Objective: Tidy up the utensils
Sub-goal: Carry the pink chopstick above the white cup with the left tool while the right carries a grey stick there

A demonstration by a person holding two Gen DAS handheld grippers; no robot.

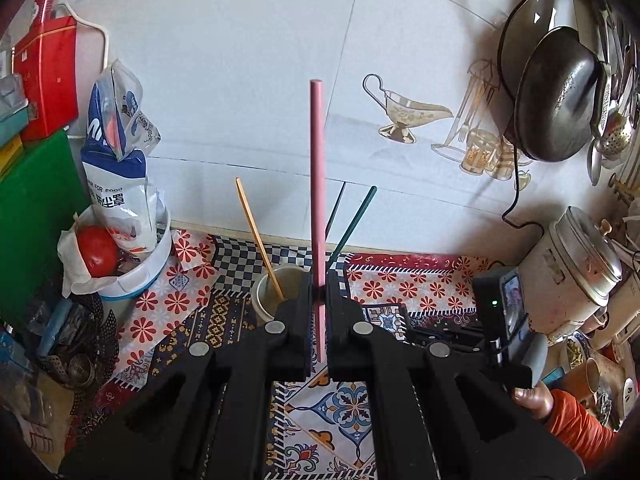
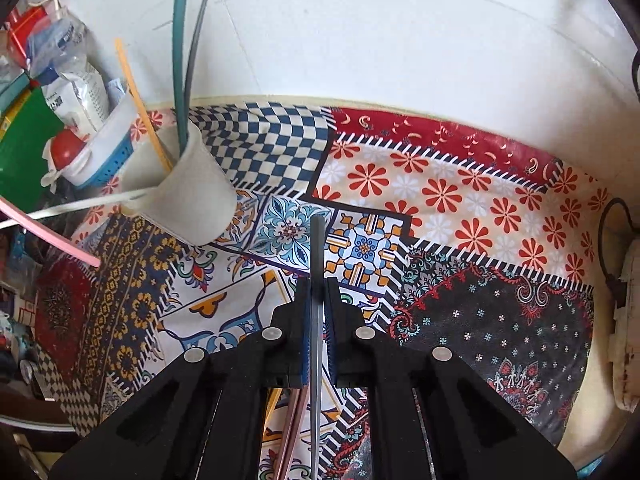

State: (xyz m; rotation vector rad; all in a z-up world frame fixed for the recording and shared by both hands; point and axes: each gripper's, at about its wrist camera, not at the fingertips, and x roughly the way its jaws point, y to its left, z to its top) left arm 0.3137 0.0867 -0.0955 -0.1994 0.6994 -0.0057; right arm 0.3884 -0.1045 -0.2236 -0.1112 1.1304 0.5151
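My left gripper [image 1: 319,294] is shut on a pink chopstick [image 1: 317,184] that stands upright, just in front of a white cup [image 1: 266,292]. The cup holds a yellow chopstick [image 1: 256,232] and two dark green ones [image 1: 352,222]. In the right wrist view the cup [image 2: 188,196] stands at the left with yellow [image 2: 140,104], teal [image 2: 178,44], grey and white sticks in it, and the pink chopstick [image 2: 44,228] shows at the far left. My right gripper [image 2: 318,300] is shut on a grey chopstick [image 2: 317,280] above the patterned cloth [image 2: 440,200].
A white tub with a flour bag [image 1: 116,168] and a red tomato [image 1: 96,250] stands left of the cup. A green board [image 1: 28,220] and red box sit at far left. A wok [image 1: 560,96], hanging ladles and a rice cooker [image 1: 572,268] are at right. More sticks [image 2: 292,428] lie under my right gripper.
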